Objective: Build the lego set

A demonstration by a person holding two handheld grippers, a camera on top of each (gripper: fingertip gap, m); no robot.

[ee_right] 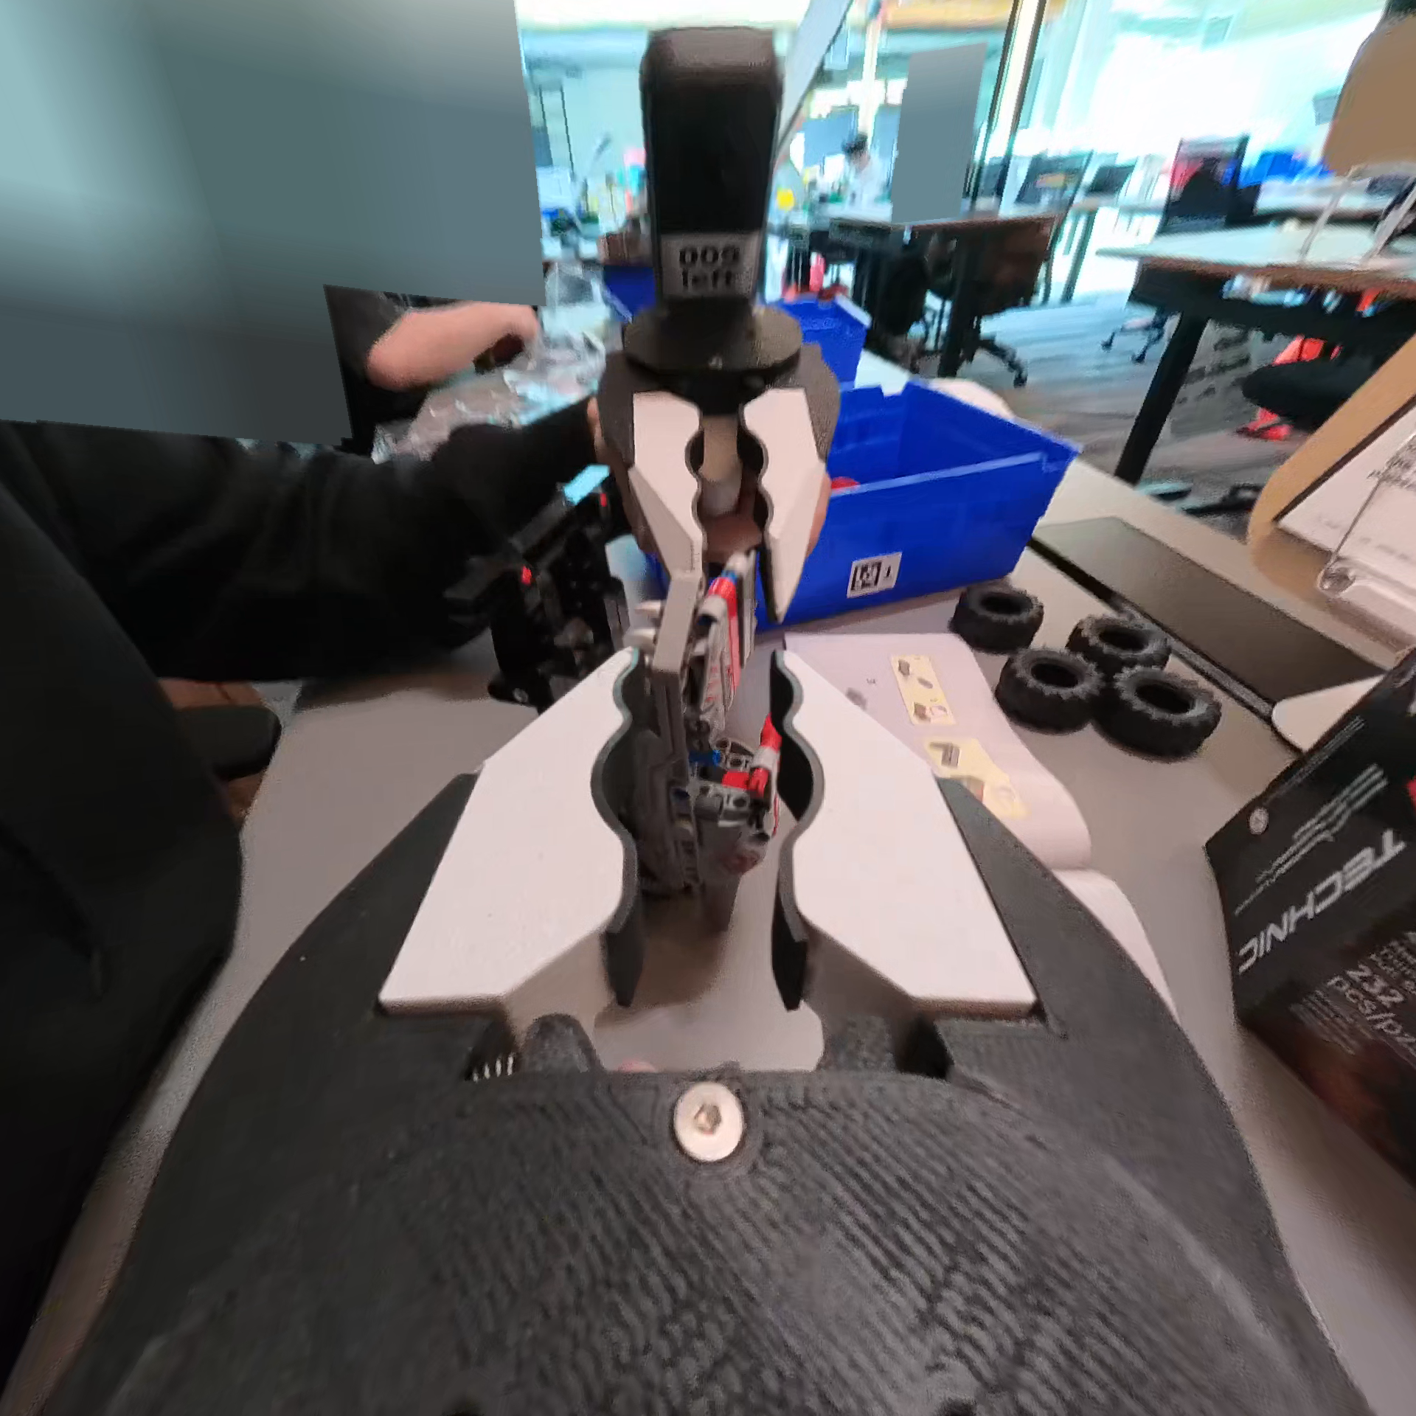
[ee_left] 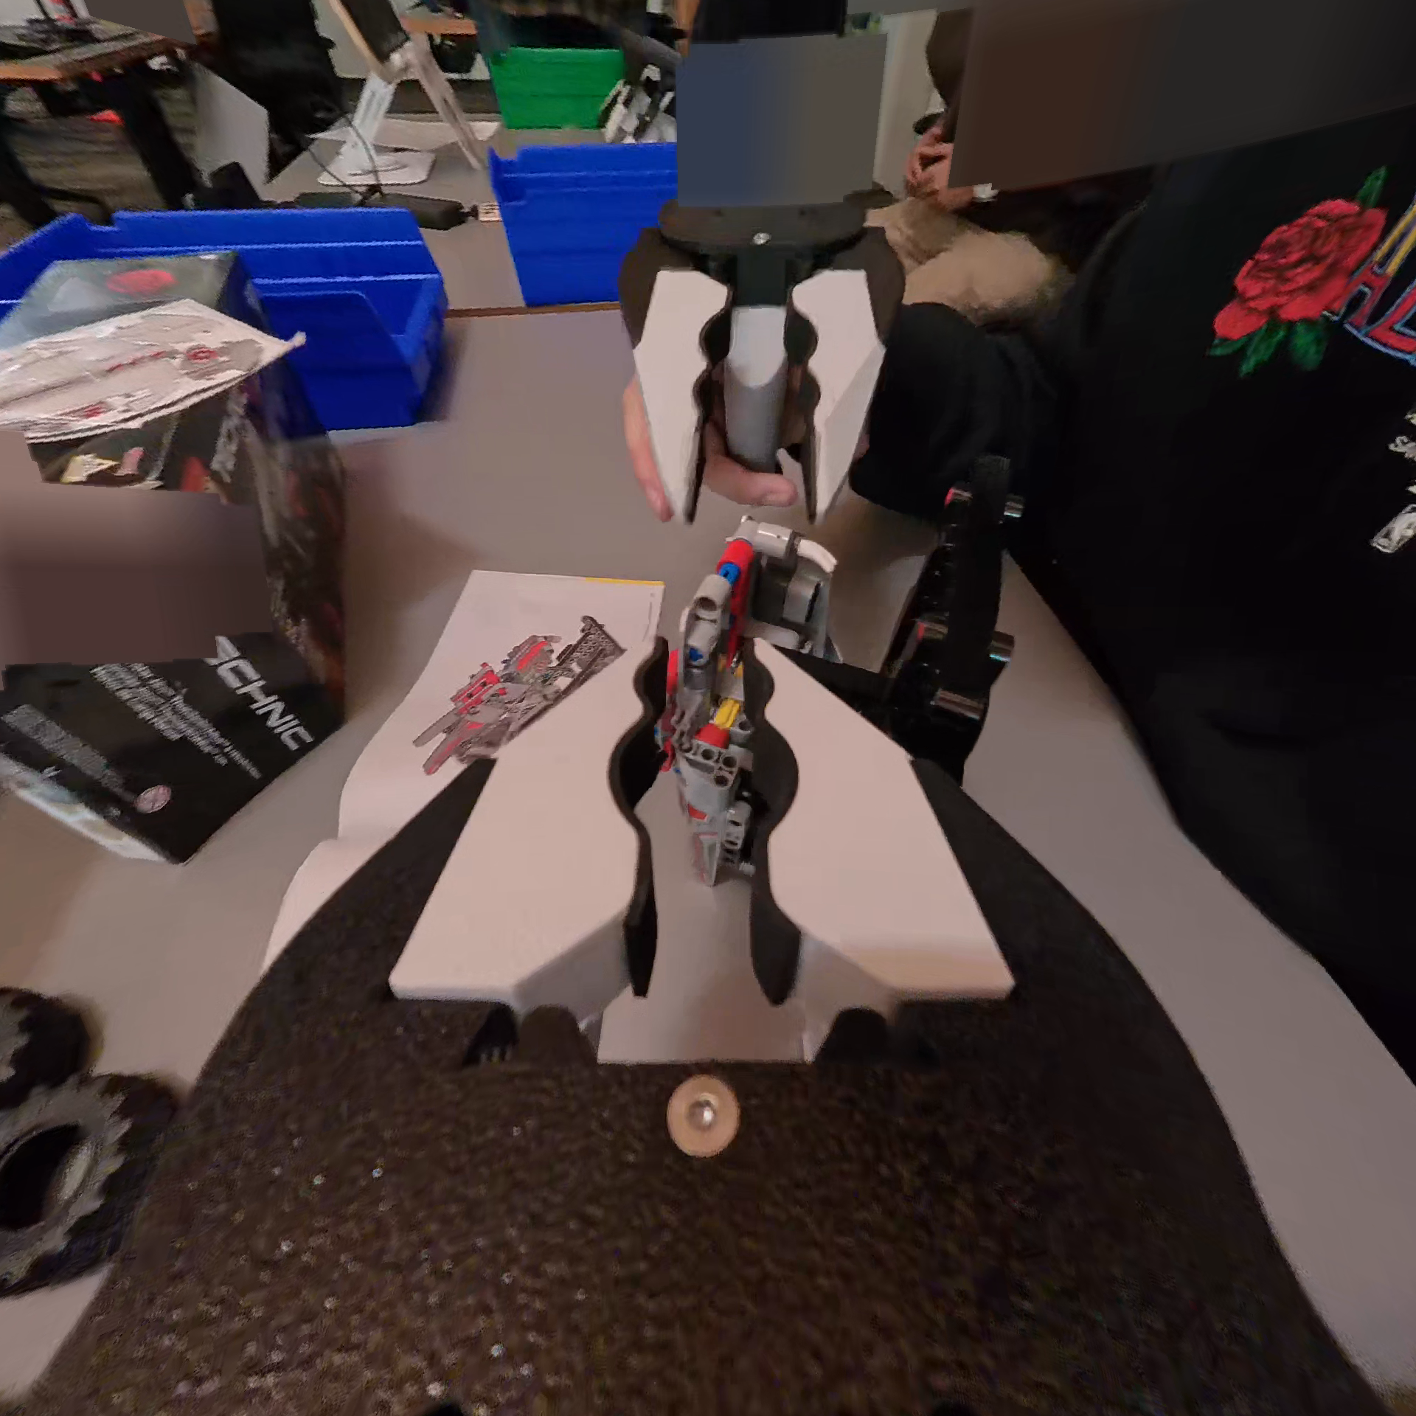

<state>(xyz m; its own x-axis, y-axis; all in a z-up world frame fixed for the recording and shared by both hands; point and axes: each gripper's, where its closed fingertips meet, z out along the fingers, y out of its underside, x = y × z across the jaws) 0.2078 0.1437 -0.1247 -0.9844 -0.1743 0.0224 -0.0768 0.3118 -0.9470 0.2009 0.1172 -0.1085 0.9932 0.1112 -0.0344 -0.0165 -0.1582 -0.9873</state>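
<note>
Grey-red lego assembly [ee_left: 709, 735] between both hand-held grippers' fingers, black lettered box [ee_right: 1333, 912] nearby

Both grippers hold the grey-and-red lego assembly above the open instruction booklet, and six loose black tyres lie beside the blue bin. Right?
Not quite: the right wrist view shows four black tyres beside the blue bin, not six. The left gripper, right gripper, lego assembly and instruction booklet are as stated.
</note>
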